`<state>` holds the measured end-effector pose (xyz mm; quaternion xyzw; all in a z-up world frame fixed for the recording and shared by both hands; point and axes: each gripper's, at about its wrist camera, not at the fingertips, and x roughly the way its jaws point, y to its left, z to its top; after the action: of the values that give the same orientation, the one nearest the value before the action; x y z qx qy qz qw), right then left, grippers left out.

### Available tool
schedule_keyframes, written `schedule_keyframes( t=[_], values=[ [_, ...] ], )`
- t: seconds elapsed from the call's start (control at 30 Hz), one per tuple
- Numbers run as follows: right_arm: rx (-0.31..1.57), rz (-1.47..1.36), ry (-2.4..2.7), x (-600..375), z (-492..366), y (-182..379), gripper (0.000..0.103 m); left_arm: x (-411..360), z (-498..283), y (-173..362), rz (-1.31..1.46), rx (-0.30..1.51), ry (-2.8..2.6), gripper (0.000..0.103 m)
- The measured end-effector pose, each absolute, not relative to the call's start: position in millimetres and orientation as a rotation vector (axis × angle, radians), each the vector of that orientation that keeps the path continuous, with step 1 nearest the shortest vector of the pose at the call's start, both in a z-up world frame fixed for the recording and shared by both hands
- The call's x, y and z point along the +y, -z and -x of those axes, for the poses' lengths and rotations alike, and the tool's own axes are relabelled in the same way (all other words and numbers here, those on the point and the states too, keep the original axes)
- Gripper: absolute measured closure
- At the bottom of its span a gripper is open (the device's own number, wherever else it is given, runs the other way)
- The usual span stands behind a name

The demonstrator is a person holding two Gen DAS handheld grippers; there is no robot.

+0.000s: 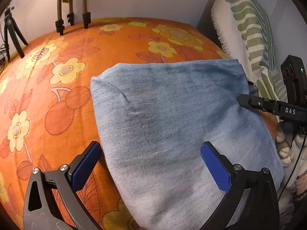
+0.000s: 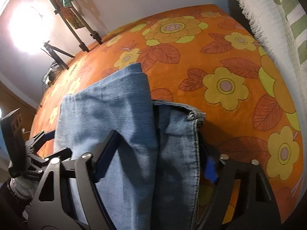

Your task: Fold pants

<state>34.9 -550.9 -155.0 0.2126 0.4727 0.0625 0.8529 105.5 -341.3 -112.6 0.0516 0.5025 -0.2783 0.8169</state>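
While the pants (image 1: 172, 126) lie as a folded denim bundle on the orange floral cover (image 1: 57, 88), the left tongs (image 1: 151, 164) gape wide over the near edge, gripping nothing. The right tongs (image 2: 153, 163) also stand wide, with loose layers and a seamed edge draped between the jaws, not pinched. If they pull away carelessly, that caught cloth could drag and undo the fold. The striped blanket (image 1: 253, 30) lies just beside.
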Motion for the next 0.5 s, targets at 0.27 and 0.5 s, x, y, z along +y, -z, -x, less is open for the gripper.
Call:
schedule_keyframes(
  t=[0.27, 0.5],
  values=[
    [0.974, -0.552, -0.206, -557.1, -30.9, 159.5, 0.047, -329.3, -114.1, 108.0, 0.009, 1.083, 0.549, 0.02],
    [0.959, -0.586, -0.229, -560.9, -30.2, 161.8, 0.044, -316.6, -125.4, 107.4, 0.131, 1.106, 0.57, 0.044]
  ],
)
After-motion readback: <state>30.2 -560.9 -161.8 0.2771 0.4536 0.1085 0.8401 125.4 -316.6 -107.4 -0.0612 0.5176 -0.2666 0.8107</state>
